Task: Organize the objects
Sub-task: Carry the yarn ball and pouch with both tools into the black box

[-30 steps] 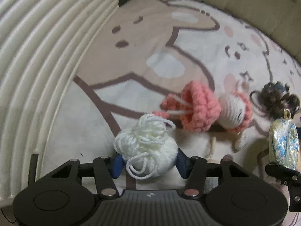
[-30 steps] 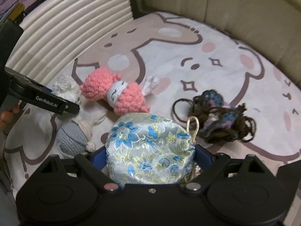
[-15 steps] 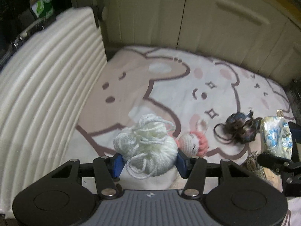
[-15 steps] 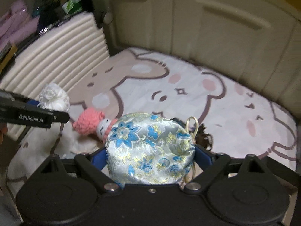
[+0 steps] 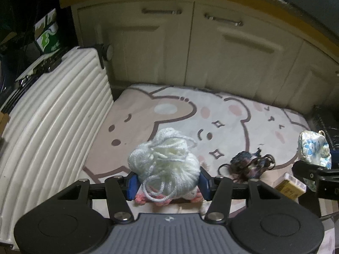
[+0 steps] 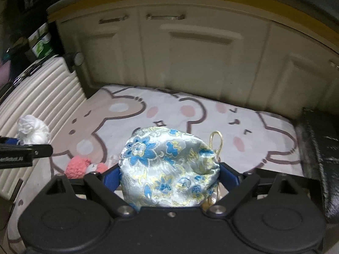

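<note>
My left gripper (image 5: 168, 183) is shut on a white yarn ball (image 5: 166, 163) and holds it high above the cartoon-print mat (image 5: 173, 110). My right gripper (image 6: 169, 174) is shut on a blue-flowered silk pouch (image 6: 167, 169), also held high. The pouch also shows at the right of the left wrist view (image 5: 314, 148), and the yarn ball at the left of the right wrist view (image 6: 32, 129). A pink crochet doll (image 6: 81, 167) lies on the mat, partly hidden under my left gripper (image 5: 156, 198). A dark tangled yarn bundle (image 5: 249, 165) lies on the mat.
A white ribbed suitcase (image 5: 48, 114) lies along the mat's left edge. Cream cabinet doors (image 5: 190, 48) stand behind the mat. A small yellow box (image 5: 290, 185) sits at the mat's right front. A dark object (image 6: 320, 148) borders the mat's right side.
Both grippers have risen well above the mat with the yarn ball and the pouch still held. The doll and dark yarn look smaller, and the cabinets have come into view.
</note>
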A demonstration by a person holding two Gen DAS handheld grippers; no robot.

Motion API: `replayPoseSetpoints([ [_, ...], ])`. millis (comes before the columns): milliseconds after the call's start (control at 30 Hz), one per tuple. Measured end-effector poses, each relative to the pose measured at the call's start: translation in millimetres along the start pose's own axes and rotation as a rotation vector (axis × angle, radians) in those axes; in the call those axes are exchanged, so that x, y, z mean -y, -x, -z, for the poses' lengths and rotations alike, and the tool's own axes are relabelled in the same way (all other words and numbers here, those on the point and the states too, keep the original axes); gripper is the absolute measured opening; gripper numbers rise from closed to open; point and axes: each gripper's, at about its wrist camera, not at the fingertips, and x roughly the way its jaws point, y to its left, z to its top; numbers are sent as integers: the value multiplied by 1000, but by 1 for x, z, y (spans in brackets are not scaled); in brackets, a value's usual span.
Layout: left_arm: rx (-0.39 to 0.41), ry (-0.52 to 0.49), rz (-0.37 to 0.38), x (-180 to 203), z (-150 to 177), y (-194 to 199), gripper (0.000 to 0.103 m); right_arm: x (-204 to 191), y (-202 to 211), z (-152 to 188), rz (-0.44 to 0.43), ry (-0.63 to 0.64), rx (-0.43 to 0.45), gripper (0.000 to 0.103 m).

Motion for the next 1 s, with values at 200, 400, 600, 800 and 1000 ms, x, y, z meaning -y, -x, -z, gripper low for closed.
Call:
replayPoseSetpoints([
  [200,30,-35,-18,12,1,10,56,5,10,0,66,-31,3,94],
  [400,40,-48,-13,16,0,15,56,6,17,1,98,-29,12,94],
  [600,50,-60,17,31,-4,18,56,16,25,2,139,-34,23,94],
  [800,42,-90,53,59,-5,16,56,37,33,8,187,-54,23,94],
  [1000,32,-118,106,90,-2,15,56,66,42,16,239,-93,18,94],
])
